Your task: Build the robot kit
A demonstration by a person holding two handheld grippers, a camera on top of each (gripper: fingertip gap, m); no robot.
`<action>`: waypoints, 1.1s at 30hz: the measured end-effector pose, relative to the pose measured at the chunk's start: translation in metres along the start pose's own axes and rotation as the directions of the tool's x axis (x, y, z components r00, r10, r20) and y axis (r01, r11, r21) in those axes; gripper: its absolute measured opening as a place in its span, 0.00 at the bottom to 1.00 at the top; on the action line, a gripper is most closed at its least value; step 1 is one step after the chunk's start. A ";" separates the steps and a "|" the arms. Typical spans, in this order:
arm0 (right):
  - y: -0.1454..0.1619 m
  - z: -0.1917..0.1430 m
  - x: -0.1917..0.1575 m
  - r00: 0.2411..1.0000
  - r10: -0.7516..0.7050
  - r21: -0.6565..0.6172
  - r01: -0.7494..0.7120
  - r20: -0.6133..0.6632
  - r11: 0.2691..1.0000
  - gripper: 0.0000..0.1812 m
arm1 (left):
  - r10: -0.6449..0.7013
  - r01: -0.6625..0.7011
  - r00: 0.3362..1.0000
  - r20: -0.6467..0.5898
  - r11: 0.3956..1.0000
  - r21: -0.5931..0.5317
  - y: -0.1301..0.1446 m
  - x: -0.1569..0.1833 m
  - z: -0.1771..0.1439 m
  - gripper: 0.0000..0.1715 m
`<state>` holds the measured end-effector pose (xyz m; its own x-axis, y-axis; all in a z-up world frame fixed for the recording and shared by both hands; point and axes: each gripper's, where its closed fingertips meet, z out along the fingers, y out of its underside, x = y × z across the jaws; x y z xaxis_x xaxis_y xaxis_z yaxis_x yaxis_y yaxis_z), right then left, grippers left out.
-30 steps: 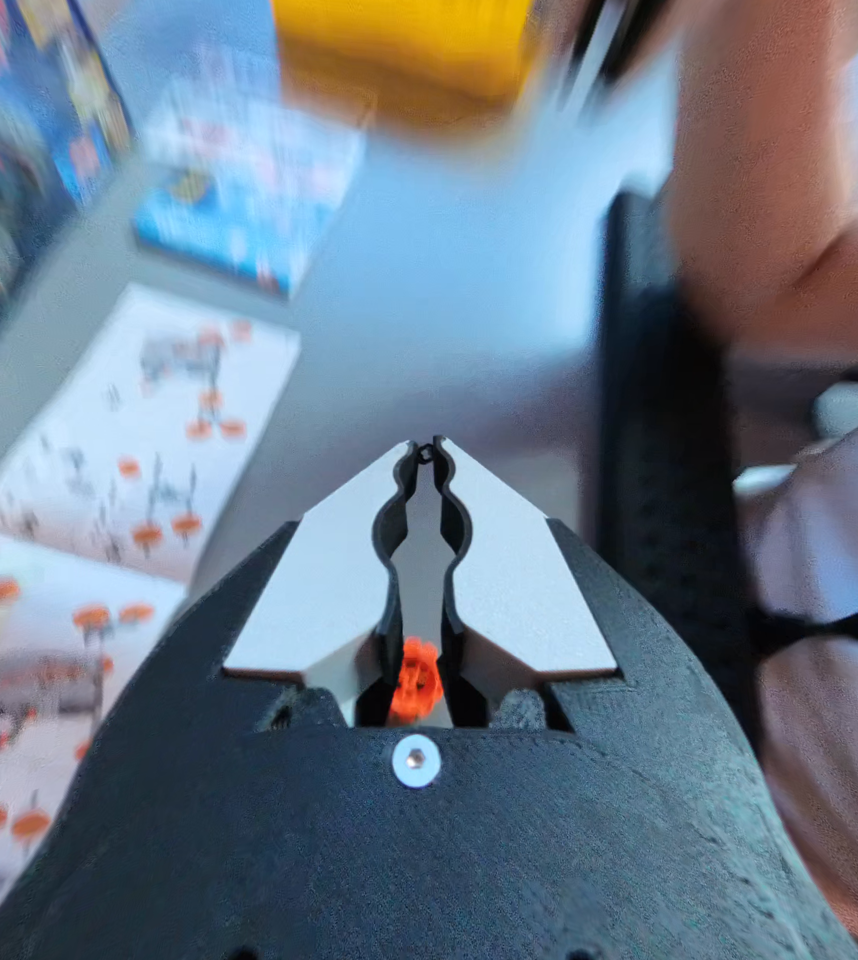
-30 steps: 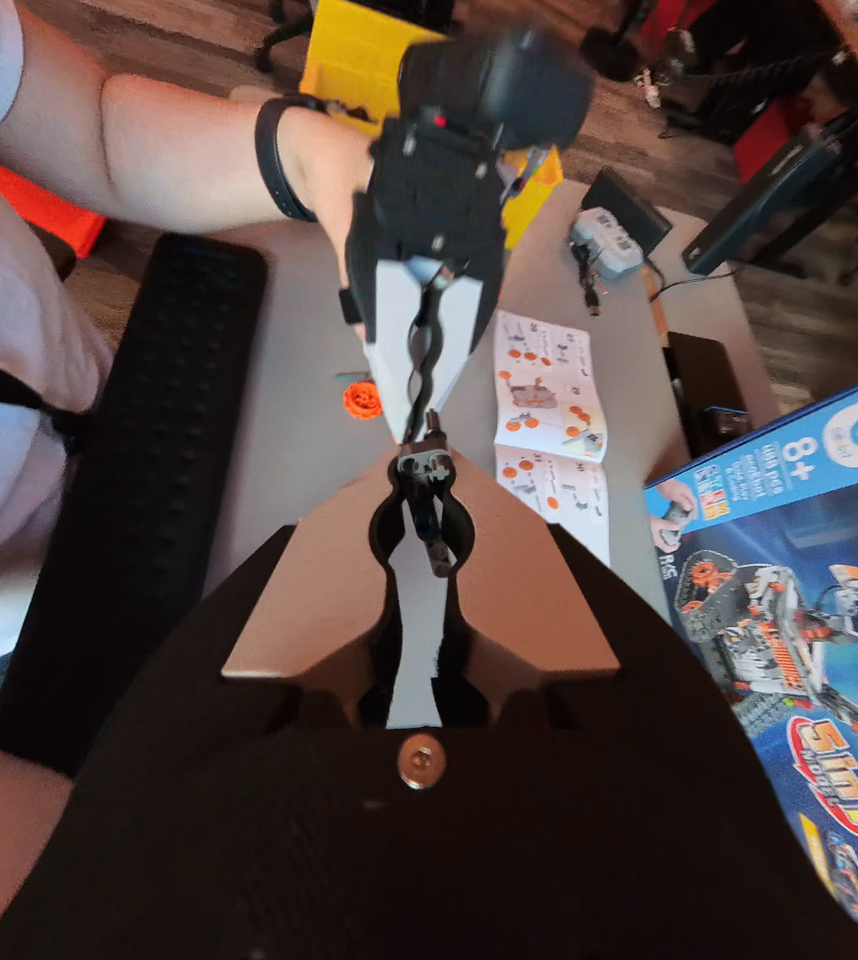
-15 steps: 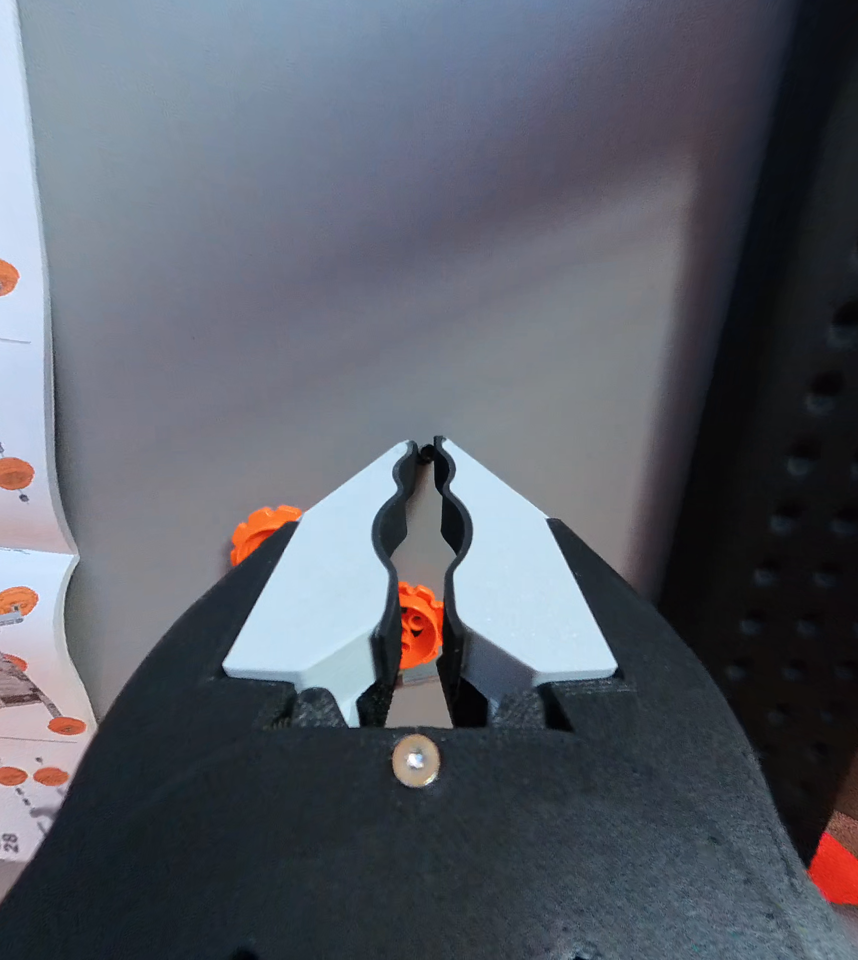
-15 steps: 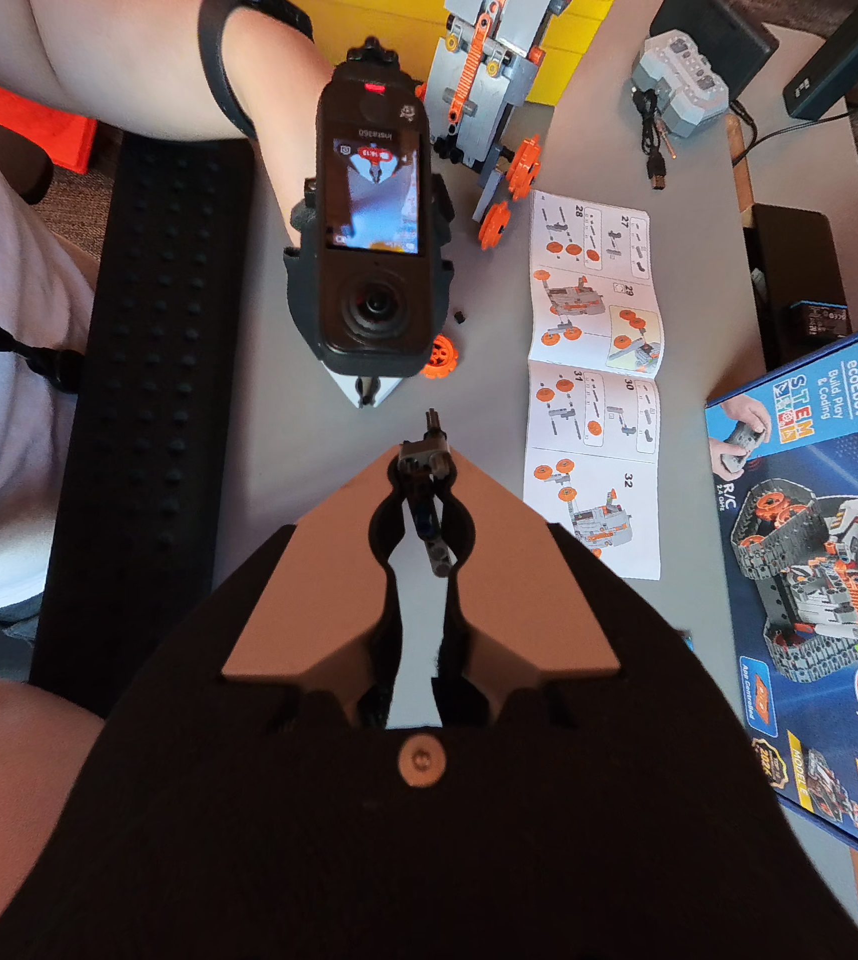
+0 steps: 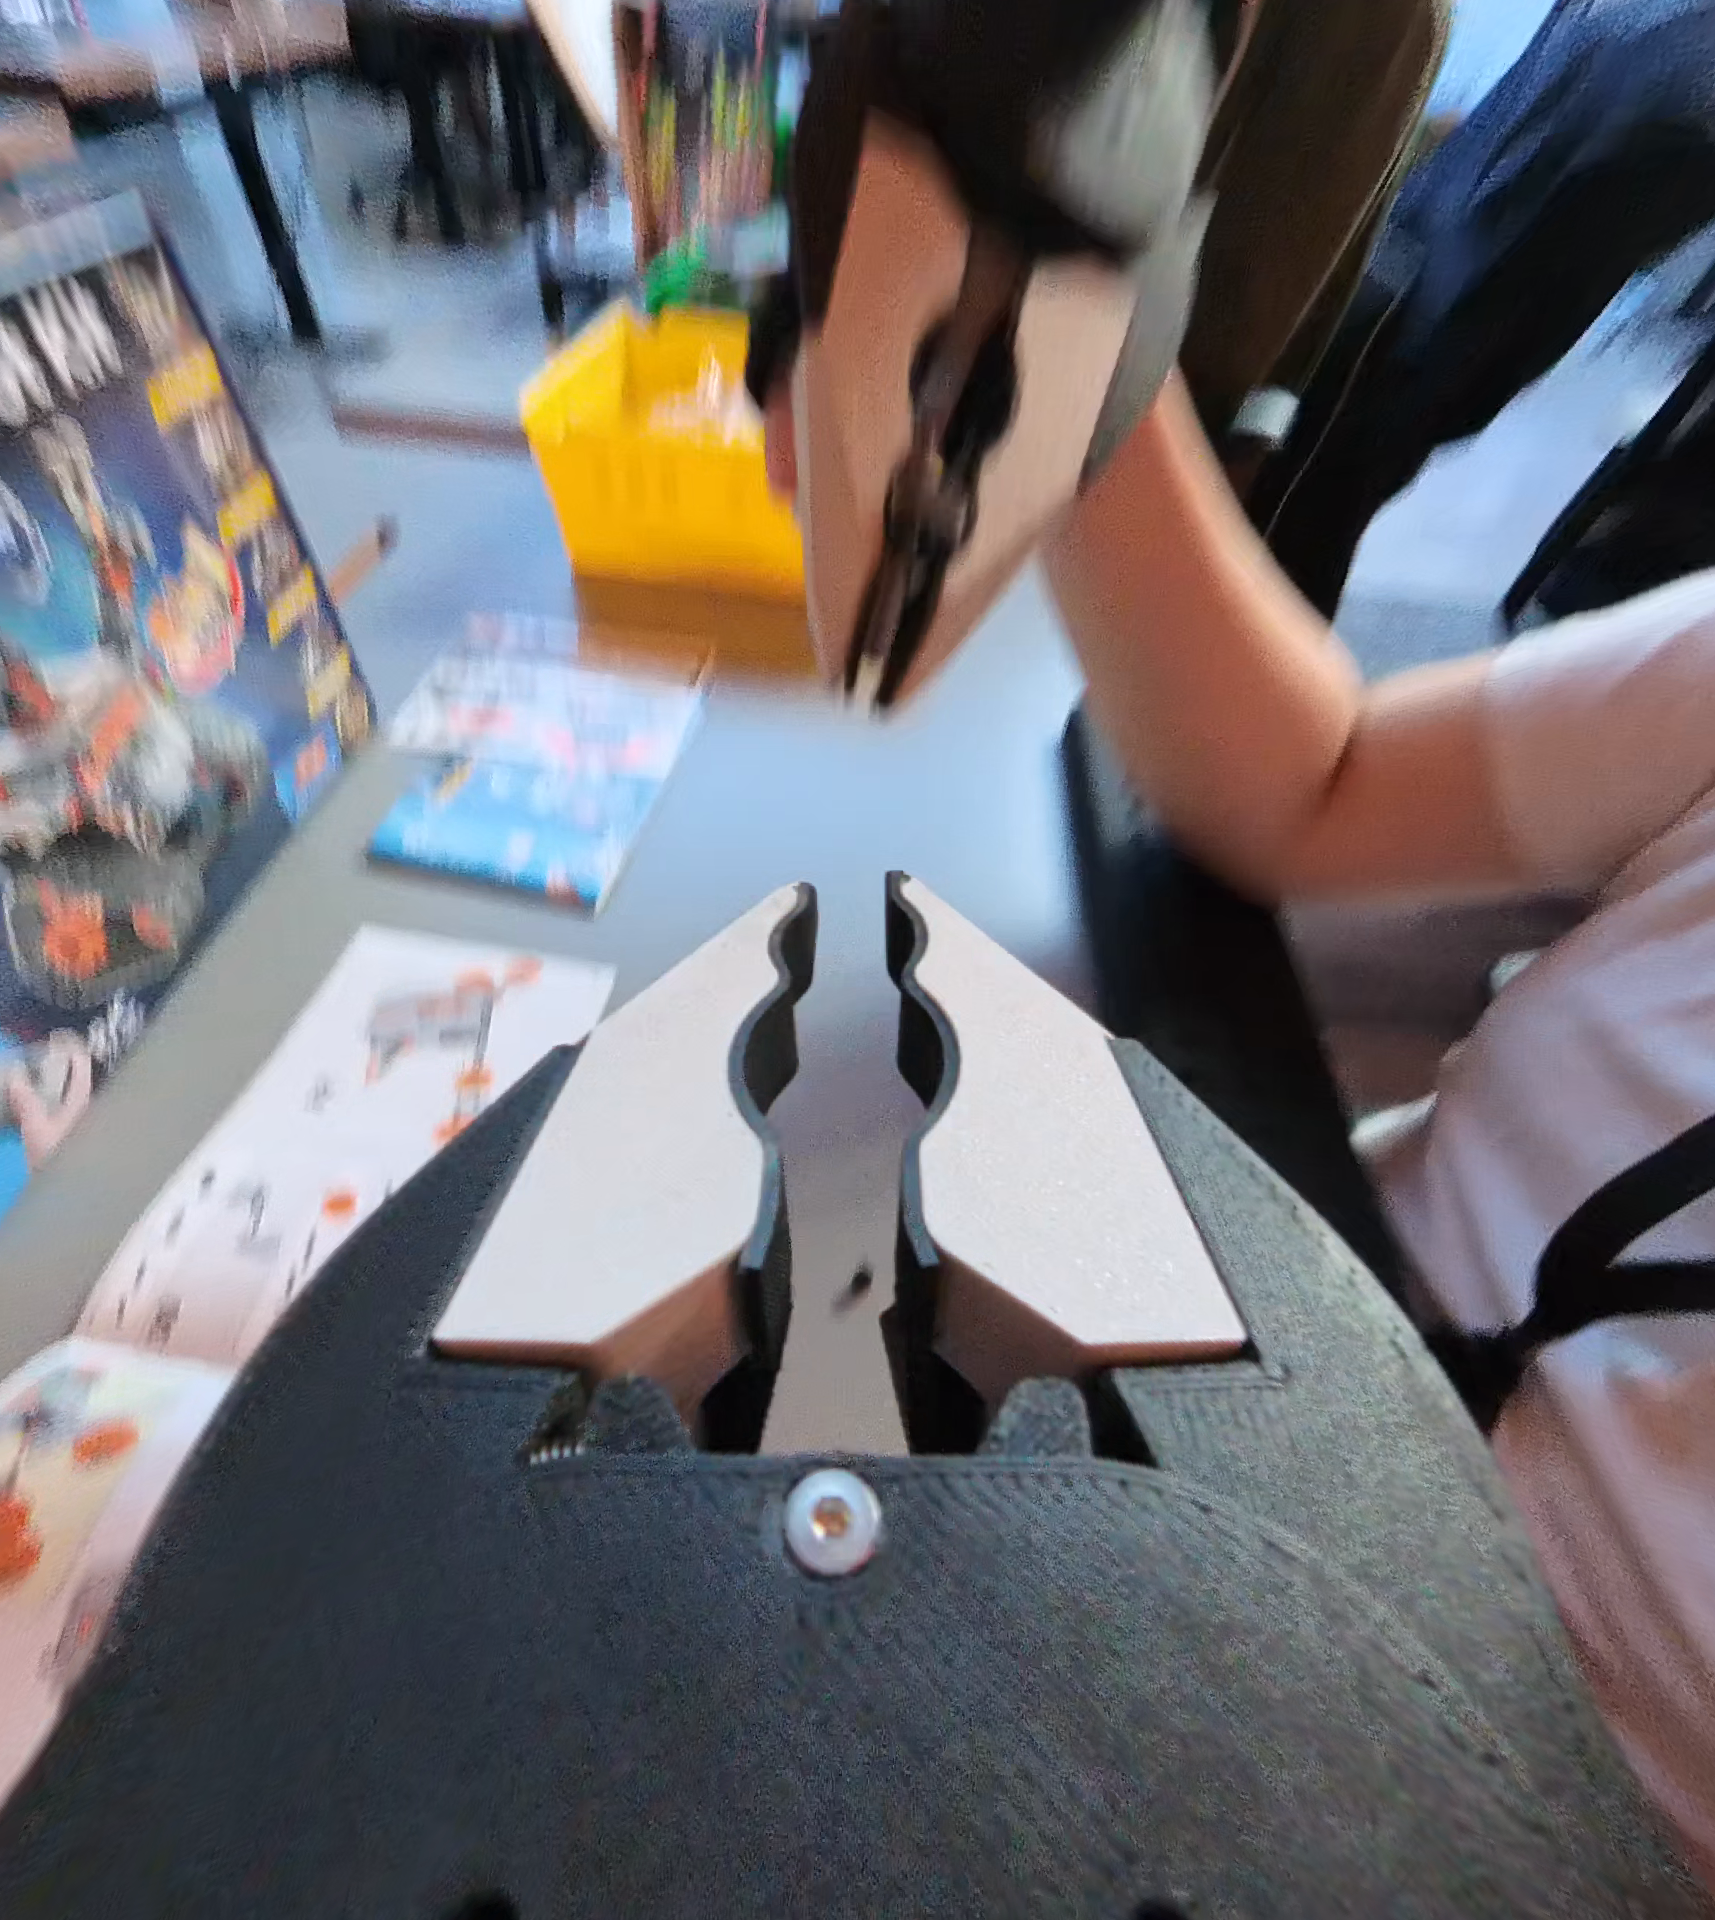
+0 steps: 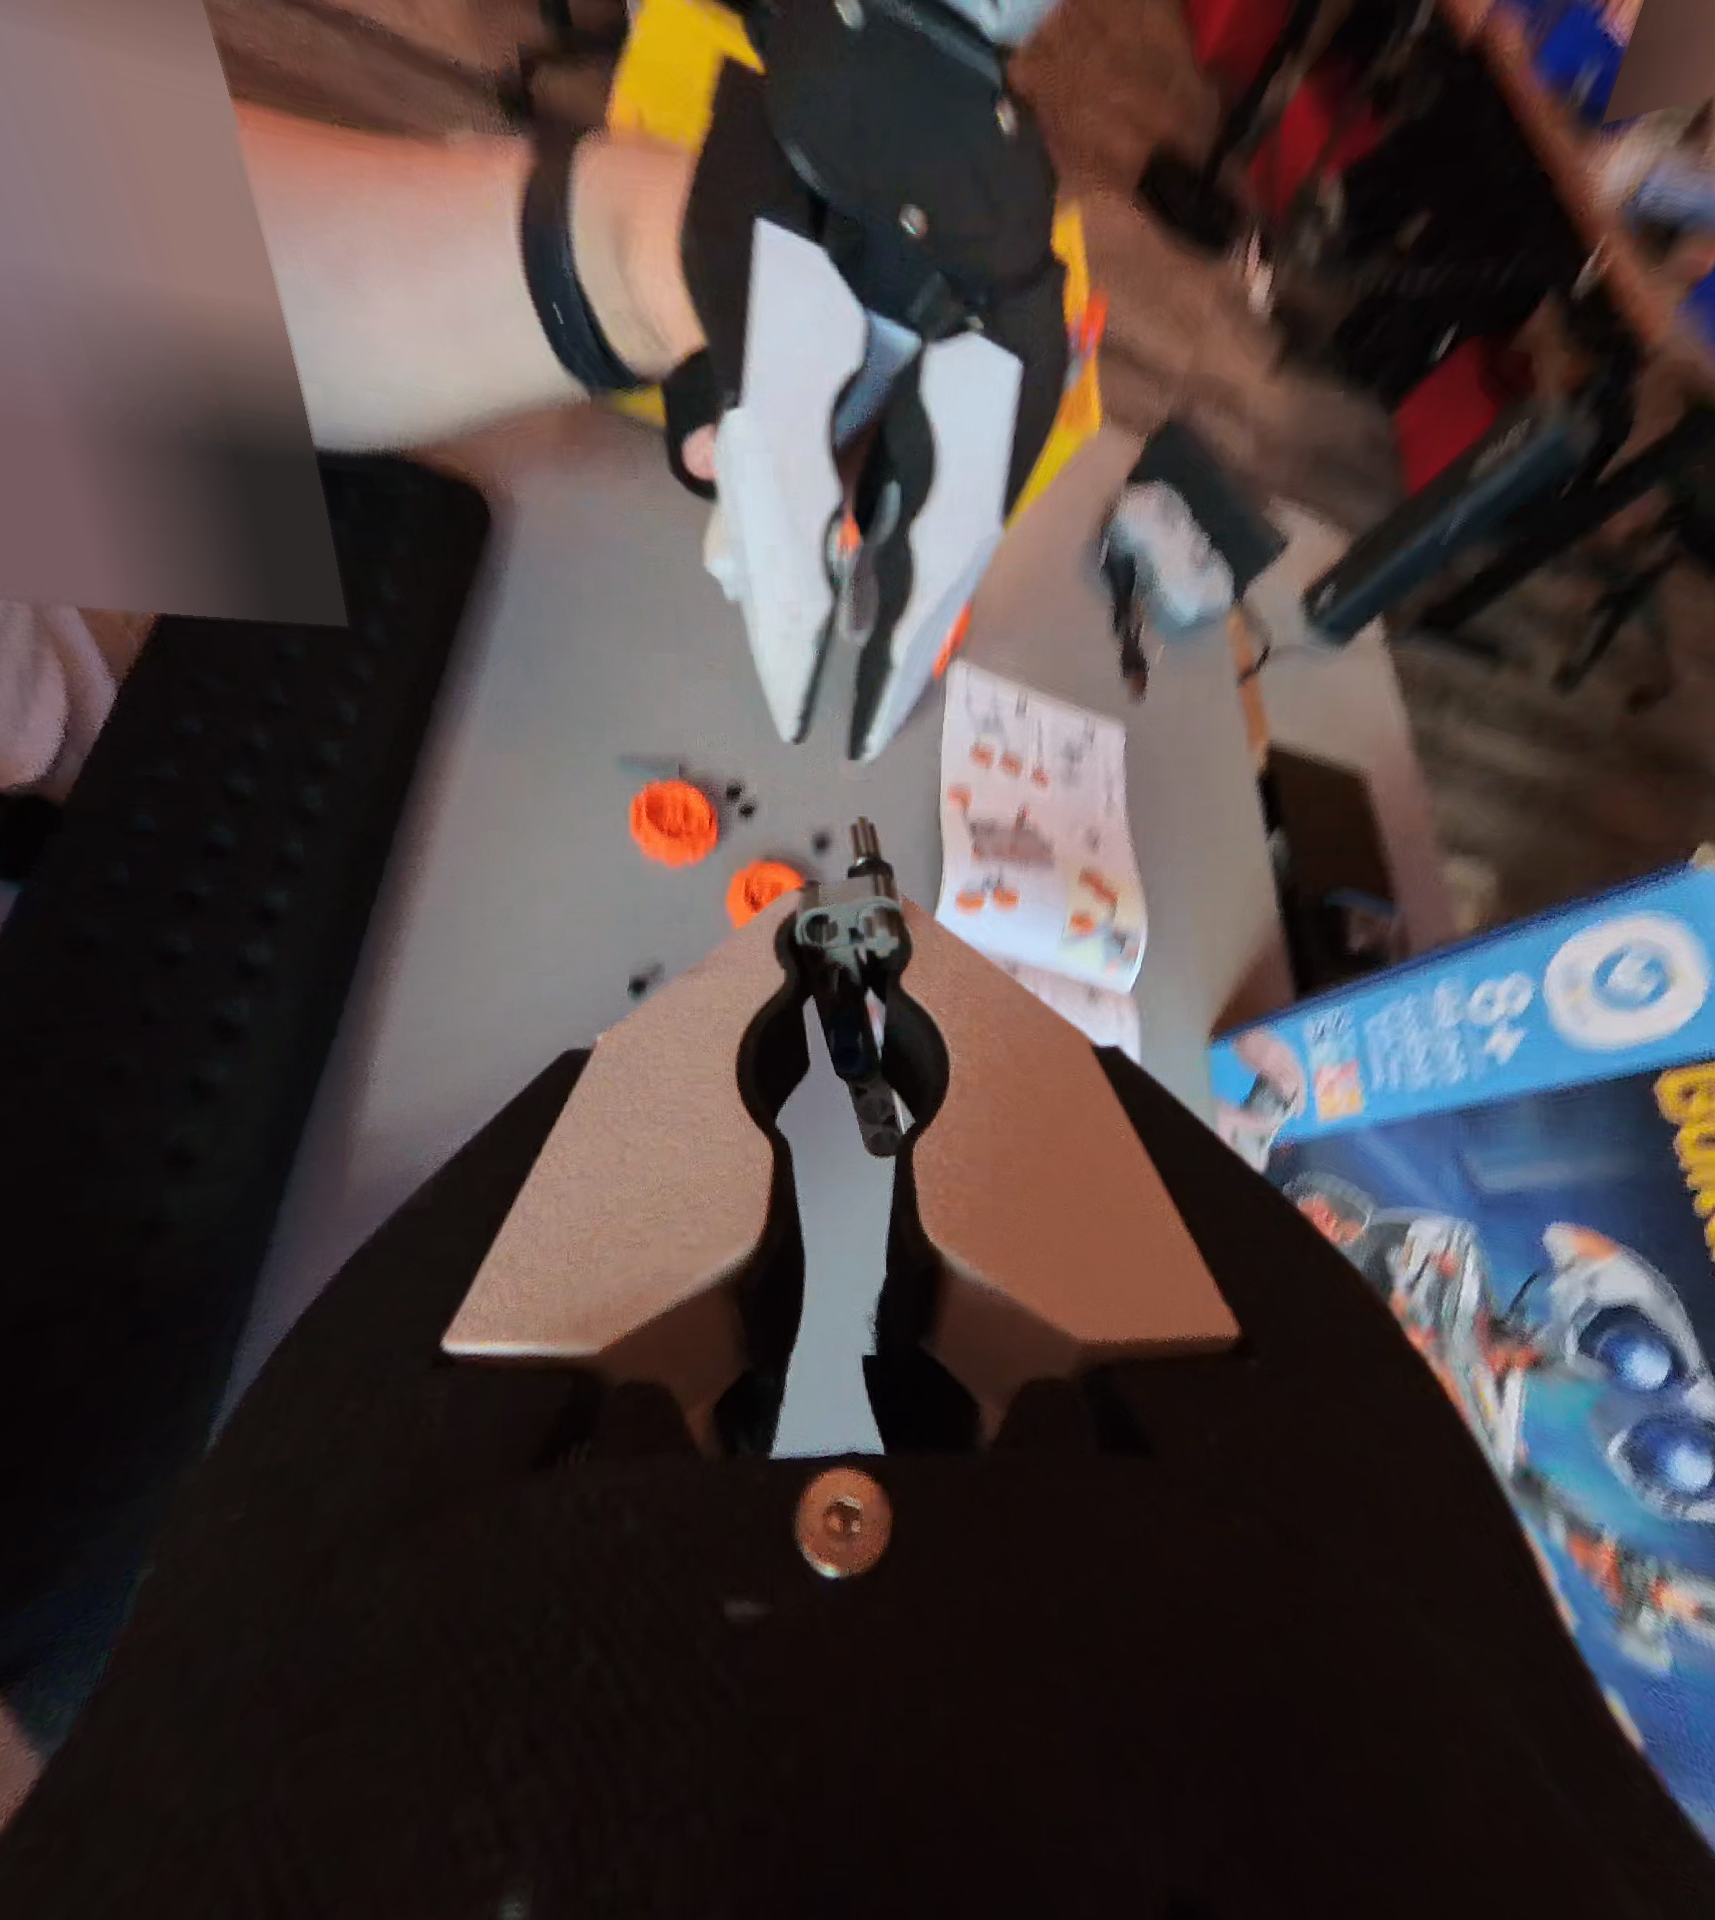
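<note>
My left gripper [image 5: 851, 891] is open and empty, held above the grey table [image 5: 832, 790]. It also shows in the right wrist view [image 6: 829, 743], with its tips apart over the table. My right gripper [image 6: 850, 935] is shut on a small grey connector piece [image 6: 845, 925] with a dark axle [image 6: 868, 847] sticking out past the tips. It shows blurred in the left wrist view [image 5: 868, 675], pointing down. Two orange gears [image 6: 671, 823] [image 6: 761, 888] and a few small black pins [image 6: 741, 800] lie on the table between the two grippers.
An open instruction booklet [image 6: 1040, 831] lies right of the gears; it also shows in the left wrist view [image 5: 396, 1081]. A blue toy box [image 6: 1559, 1195] stands at the right. A black perforated mat [image 6: 157, 935] runs along the left. A yellow bin [image 5: 655, 468] stands at the far end. My left and right fingertips are right by each other.
My left gripper pointed straight down at the table with a tiny dark piece at its tips; it has since tilted up and opened, and the piece is gone. My right gripper kept its hold.
</note>
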<state>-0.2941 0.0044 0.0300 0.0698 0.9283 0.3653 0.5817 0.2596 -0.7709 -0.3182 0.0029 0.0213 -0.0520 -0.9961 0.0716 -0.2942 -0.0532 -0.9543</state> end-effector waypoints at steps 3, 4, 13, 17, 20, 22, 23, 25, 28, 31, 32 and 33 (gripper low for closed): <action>-0.033 -0.006 -0.002 0.999 -0.044 0.154 0.047 -0.018 0.987 0.03 | 0.074 -0.065 0.995 -0.059 0.988 0.140 -0.044 0.014 -0.008 0.08; -0.039 -0.008 -0.004 0.999 -0.050 0.186 0.053 -0.019 0.981 0.03 | 0.119 -0.110 0.992 -0.050 0.982 0.155 -0.052 0.017 -0.007 0.09; -0.057 -0.024 0.001 0.997 -0.045 0.312 0.062 -0.062 0.948 0.03 | 0.274 -0.261 0.961 -0.030 0.940 0.218 -0.081 0.027 0.008 0.06; -0.055 -0.024 0.007 0.996 -0.034 0.311 0.059 -0.086 0.949 0.03 | 0.302 -0.293 0.953 0.002 0.923 0.248 -0.086 0.026 0.009 0.01; -0.053 -0.022 0.009 0.997 -0.017 0.315 0.040 -0.076 0.948 0.03 | 0.333 -0.333 0.942 0.041 0.909 0.251 -0.085 0.024 0.010 0.01; -0.053 -0.021 0.011 0.998 -0.004 0.328 0.027 -0.069 0.944 0.03 | 0.338 -0.342 0.939 0.060 0.906 0.250 -0.085 0.021 0.009 0.01; -0.053 -0.021 0.013 0.998 0.001 0.340 0.022 -0.070 0.940 0.03 | 0.330 -0.336 0.942 0.065 0.909 0.248 -0.085 0.020 0.007 0.01; -0.056 -0.023 0.012 0.999 0.005 0.378 0.015 -0.052 0.926 0.06 | 0.311 -0.314 0.949 0.056 0.913 0.259 -0.086 0.019 0.003 0.01; -0.059 -0.036 0.013 0.999 0.007 0.449 0.011 -0.039 0.894 0.12 | 0.267 -0.265 0.963 0.032 0.924 0.274 -0.087 0.016 -0.005 0.01; -0.060 -0.053 0.020 0.994 0.003 0.495 0.053 -0.111 0.867 0.11 | 0.230 -0.226 0.973 0.016 0.943 0.245 -0.082 0.012 -0.009 0.01; -0.060 -0.056 0.022 0.990 -0.011 0.496 0.081 -0.142 0.865 0.10 | 0.224 -0.220 0.975 0.009 0.948 0.230 -0.079 0.011 -0.010 0.01; -0.060 -0.057 0.021 0.986 -0.033 0.489 0.110 -0.164 0.865 0.09 | 0.223 -0.219 0.975 0.006 0.950 0.224 -0.078 0.011 -0.010 0.01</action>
<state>-0.2813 -0.0071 0.1140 0.1828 0.8629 0.4711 0.1144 0.4573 -0.8819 -0.3053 -0.0028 0.0994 -0.1106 -0.9832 -0.1450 -0.0541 0.1516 -0.9870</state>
